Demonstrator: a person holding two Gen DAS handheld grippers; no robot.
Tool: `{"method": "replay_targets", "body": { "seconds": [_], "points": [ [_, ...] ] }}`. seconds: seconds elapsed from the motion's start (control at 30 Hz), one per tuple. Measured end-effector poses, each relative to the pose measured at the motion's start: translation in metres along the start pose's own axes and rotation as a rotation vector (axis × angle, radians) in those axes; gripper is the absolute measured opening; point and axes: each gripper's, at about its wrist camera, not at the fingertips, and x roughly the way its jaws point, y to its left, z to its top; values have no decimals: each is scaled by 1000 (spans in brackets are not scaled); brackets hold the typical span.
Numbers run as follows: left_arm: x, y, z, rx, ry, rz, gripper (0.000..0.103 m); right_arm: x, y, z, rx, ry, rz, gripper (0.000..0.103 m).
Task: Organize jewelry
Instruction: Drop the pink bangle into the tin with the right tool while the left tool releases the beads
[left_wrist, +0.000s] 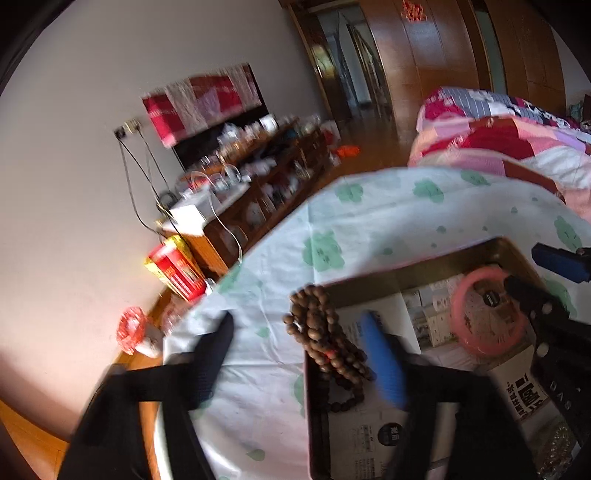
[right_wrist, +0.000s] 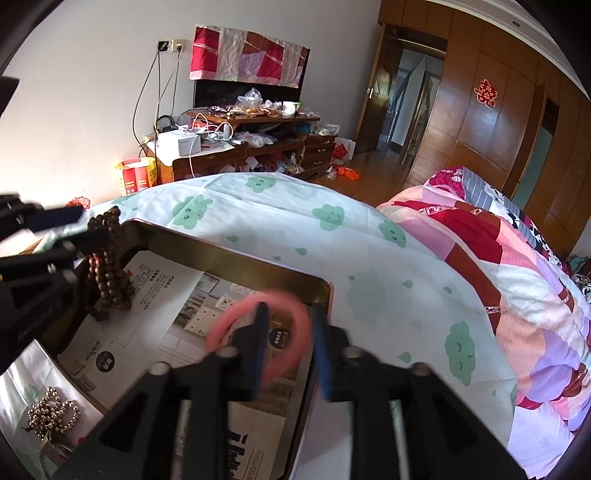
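A dark tray (left_wrist: 417, 264) (right_wrist: 236, 247) lined with printed paper lies on the cloud-print sheet. A brown wooden bead string (left_wrist: 325, 332) (right_wrist: 107, 266) hangs over the tray's rim. My left gripper (left_wrist: 299, 354) is open, its blue finger (left_wrist: 384, 365) beside the beads. A pink bangle (left_wrist: 487, 314) (right_wrist: 258, 332) lies in the tray. My right gripper (right_wrist: 291, 347) is open, its fingers straddling the bangle's right side; one finger sits inside the ring. A silver bead bracelet (right_wrist: 53, 413) lies on the sheet at the lower left, outside the tray.
The bed sheet (right_wrist: 332, 236) spreads around the tray, with a patchwork quilt (right_wrist: 517, 258) to the right. A cluttered wooden cabinet (right_wrist: 251, 144) stands by the wall, a red and yellow bag (right_wrist: 135, 175) beside it.
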Motion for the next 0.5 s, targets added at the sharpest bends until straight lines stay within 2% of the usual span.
{"method": "replay_targets", "body": {
  "seconds": [0.07, 0.17, 0.23, 0.5],
  "points": [
    [-4, 1, 1, 6, -5, -15, 76, -2, 0, -1, -4, -6, -7, 38],
    [-6, 2, 1, 8, -14, 6, 76, -4, -2, -3, 6, -13, -14, 41],
    [-4, 6, 1, 3, -11, 21, 76, -5, -4, -4, 12, -18, -20, 52],
    [1, 35, -9, -51, 17, 79, 76, -10, -6, -6, 21, -20, -42, 57]
  ]
}}
